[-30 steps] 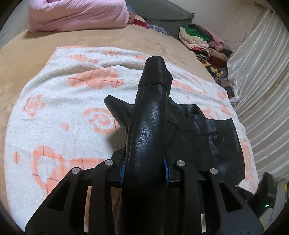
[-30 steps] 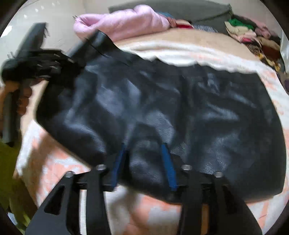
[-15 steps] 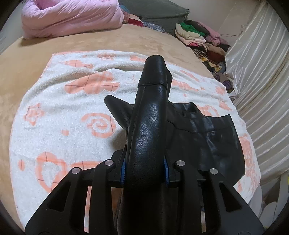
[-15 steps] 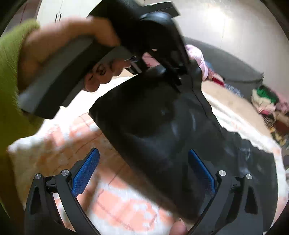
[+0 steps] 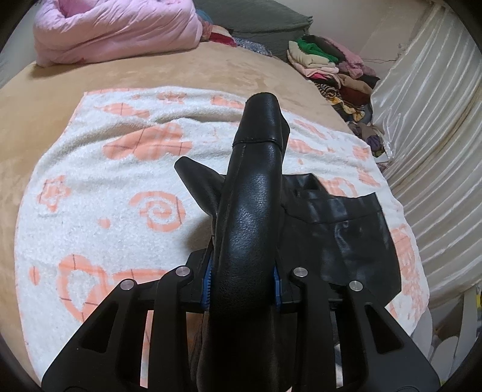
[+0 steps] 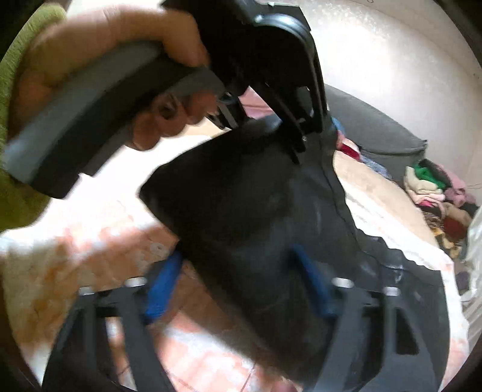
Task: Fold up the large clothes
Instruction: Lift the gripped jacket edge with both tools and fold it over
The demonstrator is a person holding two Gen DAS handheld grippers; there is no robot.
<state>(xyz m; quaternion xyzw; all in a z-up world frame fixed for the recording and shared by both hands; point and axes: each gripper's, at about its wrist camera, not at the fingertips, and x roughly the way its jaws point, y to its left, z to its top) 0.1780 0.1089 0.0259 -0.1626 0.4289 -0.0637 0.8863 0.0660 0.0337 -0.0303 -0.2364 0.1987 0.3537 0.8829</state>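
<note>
Looking for brands or writing turns up none legible in either view. From the left wrist, the left gripper point(image 5: 242, 286) is clamped on a rolled bunch of the black leather garment point(image 5: 256, 217), whose far part lies on a white towel with orange patterns point(image 5: 105, 211) spread over a tan bed point(image 5: 180, 69). A pink quilt point(image 5: 120, 27), a clothes pile point(image 5: 331, 66) and a pale curtain point(image 5: 430, 120) ring it.

From the right wrist, blurred, the right gripper point(image 6: 241, 280) is closing with the garment between its blue pads point(image 6: 164, 280), contact unclear. A hand point(image 6: 99, 60) in a green sleeve point(image 6: 18, 60) holds the left gripper above.

Towel point(image 5: 99, 193) left half free; black garment point(image 5: 346, 238) covers right
</note>
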